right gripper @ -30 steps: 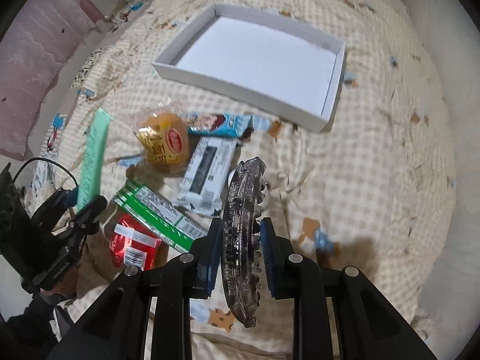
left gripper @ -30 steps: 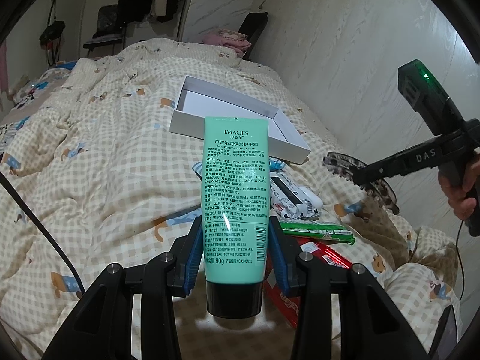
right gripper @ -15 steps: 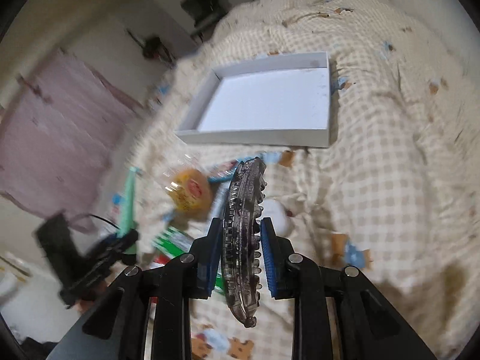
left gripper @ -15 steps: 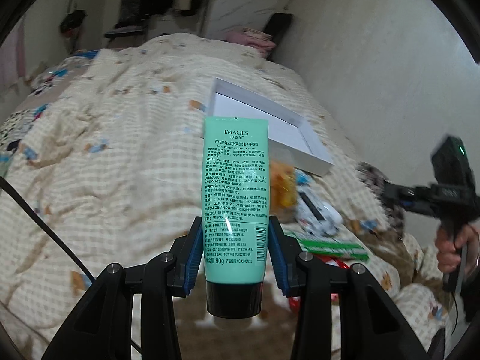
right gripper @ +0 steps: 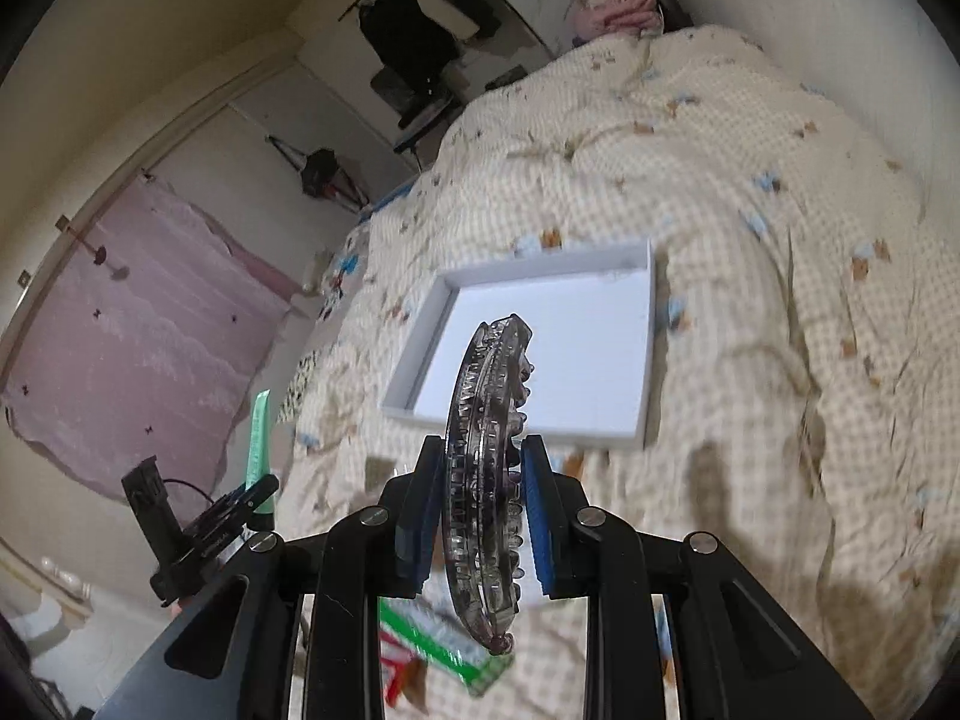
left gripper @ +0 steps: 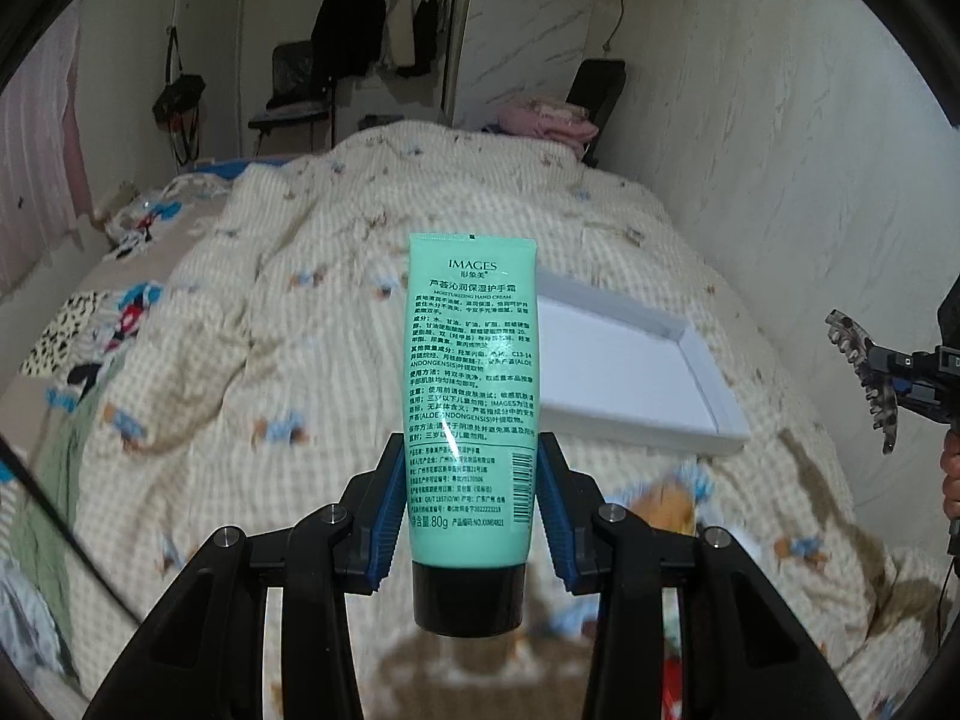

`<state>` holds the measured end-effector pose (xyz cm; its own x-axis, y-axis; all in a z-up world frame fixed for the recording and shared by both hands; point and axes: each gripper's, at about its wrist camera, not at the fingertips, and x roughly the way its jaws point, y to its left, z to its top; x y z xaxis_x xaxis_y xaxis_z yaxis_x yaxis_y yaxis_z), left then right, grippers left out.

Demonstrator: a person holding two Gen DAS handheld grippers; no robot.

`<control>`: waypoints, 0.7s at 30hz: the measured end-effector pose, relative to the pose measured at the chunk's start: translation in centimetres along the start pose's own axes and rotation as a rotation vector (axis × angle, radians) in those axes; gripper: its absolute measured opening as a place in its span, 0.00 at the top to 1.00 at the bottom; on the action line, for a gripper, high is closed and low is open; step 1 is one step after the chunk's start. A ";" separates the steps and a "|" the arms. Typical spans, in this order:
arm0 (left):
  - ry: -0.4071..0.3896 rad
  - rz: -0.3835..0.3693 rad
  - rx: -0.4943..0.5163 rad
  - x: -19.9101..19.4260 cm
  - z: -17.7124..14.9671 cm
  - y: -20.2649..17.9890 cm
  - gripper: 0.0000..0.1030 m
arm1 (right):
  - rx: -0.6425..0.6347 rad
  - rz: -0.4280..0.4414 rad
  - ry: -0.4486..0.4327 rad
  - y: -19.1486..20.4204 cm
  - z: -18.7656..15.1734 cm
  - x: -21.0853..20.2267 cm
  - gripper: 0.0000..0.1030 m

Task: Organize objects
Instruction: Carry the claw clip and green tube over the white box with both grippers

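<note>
Hand cream tube, green with a black cap pointing down, stands upright clamped in the left tongs above the checked bed quilt. The right tongs are clamped on a clear hair claw clip, held edge-on over the quilt. A shallow white box lies open on the bed beyond both.

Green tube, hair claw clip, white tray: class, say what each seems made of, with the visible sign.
Green tube: likely soft plastic, satin sheen, crimped flat end, glossy black cap.
Hair claw clip: probably hard translucent plastic, smoky and glossy, light passing through.
White tray: apparently matte cardboard, thin folded walls.
</note>
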<state>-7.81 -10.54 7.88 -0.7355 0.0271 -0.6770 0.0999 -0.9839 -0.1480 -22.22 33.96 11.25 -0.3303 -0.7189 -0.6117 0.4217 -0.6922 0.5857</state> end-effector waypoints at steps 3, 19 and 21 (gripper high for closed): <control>-0.027 -0.010 0.003 0.7 2.8 -0.2 0.57 | -0.034 -0.009 -0.035 0.8 1.8 -0.2 0.74; -0.017 0.047 0.009 12.9 8.6 -3.1 0.57 | -0.209 -0.155 -0.121 2.4 5.7 10.4 0.74; 0.039 0.053 0.001 15.6 7.7 -3.5 0.57 | -0.224 -0.199 -0.108 1.7 5.1 12.4 0.74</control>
<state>-24.77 -7.98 3.42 -0.7023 -0.0178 -0.7117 0.1372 -0.9843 -0.1107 -29.93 23.53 7.42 -0.5078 -0.5815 -0.6356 0.5114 -0.7972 0.3208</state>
